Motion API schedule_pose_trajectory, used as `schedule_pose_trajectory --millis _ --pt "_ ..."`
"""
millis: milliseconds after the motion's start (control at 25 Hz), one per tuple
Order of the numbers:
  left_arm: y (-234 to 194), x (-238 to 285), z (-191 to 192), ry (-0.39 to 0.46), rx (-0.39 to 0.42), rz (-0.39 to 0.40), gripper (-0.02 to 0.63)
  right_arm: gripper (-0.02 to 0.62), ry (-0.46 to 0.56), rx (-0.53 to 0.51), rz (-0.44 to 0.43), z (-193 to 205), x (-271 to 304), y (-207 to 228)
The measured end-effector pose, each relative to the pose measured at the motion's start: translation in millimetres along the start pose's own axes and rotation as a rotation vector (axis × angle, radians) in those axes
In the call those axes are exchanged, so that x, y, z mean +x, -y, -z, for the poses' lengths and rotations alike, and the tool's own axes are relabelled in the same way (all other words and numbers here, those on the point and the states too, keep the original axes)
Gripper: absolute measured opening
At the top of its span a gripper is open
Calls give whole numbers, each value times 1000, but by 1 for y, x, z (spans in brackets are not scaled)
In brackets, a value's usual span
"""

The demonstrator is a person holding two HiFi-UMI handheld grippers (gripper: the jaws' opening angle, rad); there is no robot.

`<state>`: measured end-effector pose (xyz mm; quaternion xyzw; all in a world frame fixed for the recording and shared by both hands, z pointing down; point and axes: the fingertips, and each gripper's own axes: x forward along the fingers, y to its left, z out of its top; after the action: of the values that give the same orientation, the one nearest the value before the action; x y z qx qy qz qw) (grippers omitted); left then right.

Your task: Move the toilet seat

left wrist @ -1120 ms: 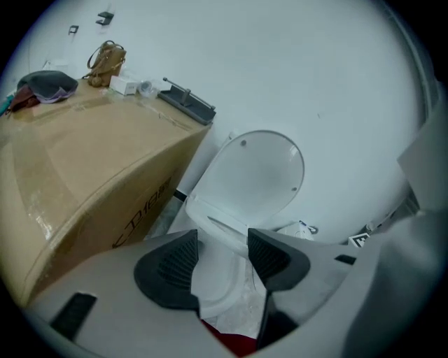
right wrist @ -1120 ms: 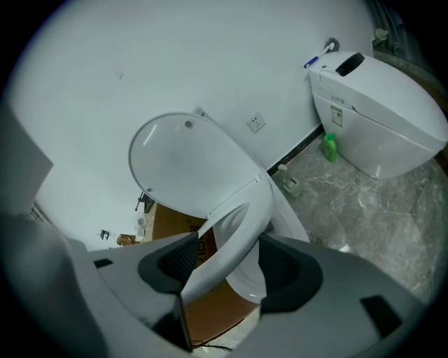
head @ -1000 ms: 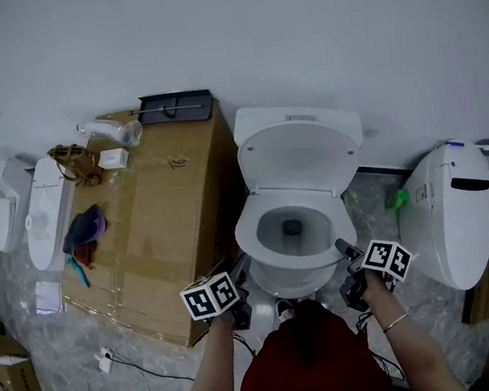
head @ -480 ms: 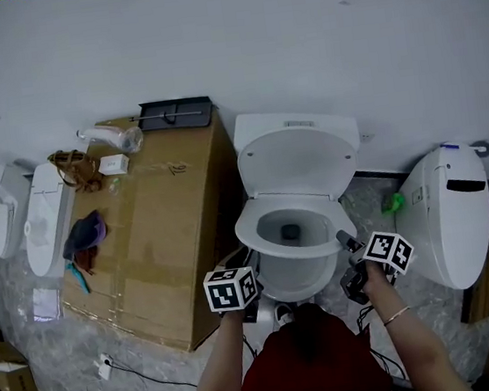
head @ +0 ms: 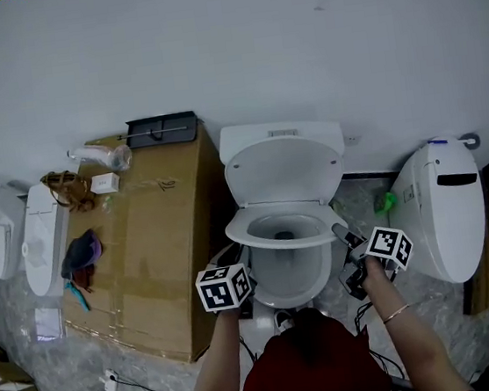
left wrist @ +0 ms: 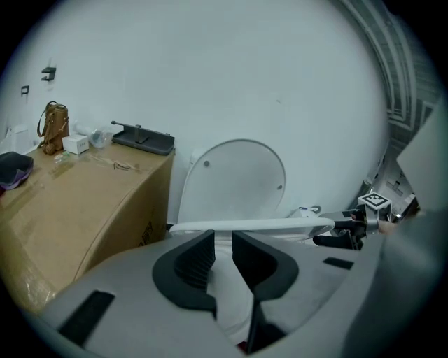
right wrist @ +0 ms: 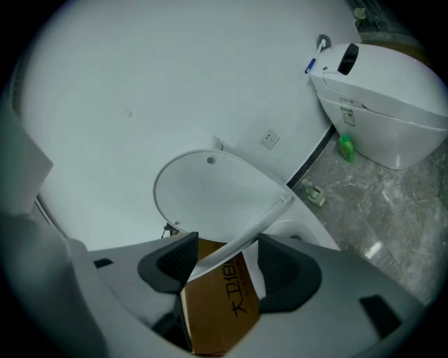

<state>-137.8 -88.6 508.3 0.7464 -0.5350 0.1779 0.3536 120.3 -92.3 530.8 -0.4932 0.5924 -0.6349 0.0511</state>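
A white toilet (head: 281,274) stands against the wall with its lid (head: 282,170) up. The seat ring (head: 278,228) is raised a little off the bowl. My right gripper (head: 345,238) grips the ring's right front edge, and the thin seat edge (right wrist: 241,238) runs slantwise between its jaws. In the left gripper view the raised seat (left wrist: 252,225) shows as a level white bar, with the right gripper (left wrist: 341,233) at its end. My left gripper (left wrist: 222,253) sits low before the bowl's front left. Its jaws are closing, a narrow gap remains, and nothing is between them.
A large cardboard box (head: 149,246) stands close on the toilet's left, carrying a black tray (head: 162,128), a bag (head: 69,189) and small items. A second white toilet (head: 445,210) and a green bottle (head: 384,202) are on the right. White seat units (head: 38,242) lean at far left.
The left gripper has moved right, toward the bowl's front. The seat ring's front has come up slightly with the right gripper on its edge.
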Motion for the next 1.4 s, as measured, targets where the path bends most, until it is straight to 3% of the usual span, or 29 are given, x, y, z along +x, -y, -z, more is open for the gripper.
schedule_pose_trajectory --millis 160,400,560,800,1120,1400 --pt "1 5 -15 22 -6 3 94 265 25 -20 -80 -11 -5 -11" --pt "1 16 -42 55 6 -7 84 239 73 -247 -146 -26 -10 -42" --pt "2 23 -55 70 22 -19 80 127 133 -359 -104 -35 -12 -54" --pt "0 33 -74 93 34 -31 70 81 111 -665 -61 -29 4 -77" --pt "-1 52 -104 125 29 -37 64 58 134 -818 11 -45 28 -90" --pt "-2 67 -123 133 58 -40 61 58 135 -867 43 -66 53 -102"
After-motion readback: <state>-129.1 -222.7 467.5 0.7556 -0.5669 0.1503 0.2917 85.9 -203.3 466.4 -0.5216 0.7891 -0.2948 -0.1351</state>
